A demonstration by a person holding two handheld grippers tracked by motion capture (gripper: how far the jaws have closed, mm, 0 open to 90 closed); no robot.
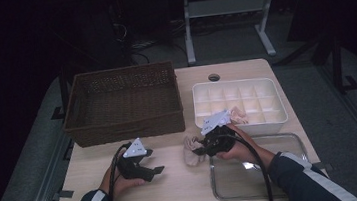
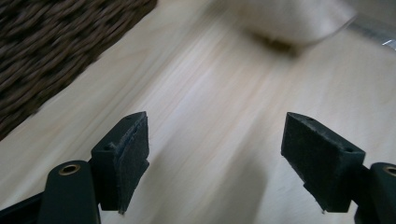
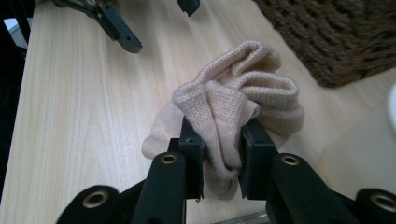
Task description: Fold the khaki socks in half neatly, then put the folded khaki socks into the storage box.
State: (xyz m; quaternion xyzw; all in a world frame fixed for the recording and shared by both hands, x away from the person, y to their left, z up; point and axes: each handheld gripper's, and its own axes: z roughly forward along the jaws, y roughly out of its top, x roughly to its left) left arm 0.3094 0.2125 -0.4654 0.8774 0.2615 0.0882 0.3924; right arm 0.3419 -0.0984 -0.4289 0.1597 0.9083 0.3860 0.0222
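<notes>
Right gripper: jaws clamped on a bunched beige knit sock, fabric pinched between the pads. Sock resting on the wooden table, between the wicker basket and the clear glass dish, just beside the white compartment tray. Left gripper: jaws wide apart, nothing between them, above bare tabletop, well apart from the sock.

High cam overhead; 2 gripper cams close, maybe sharing table.
</notes>
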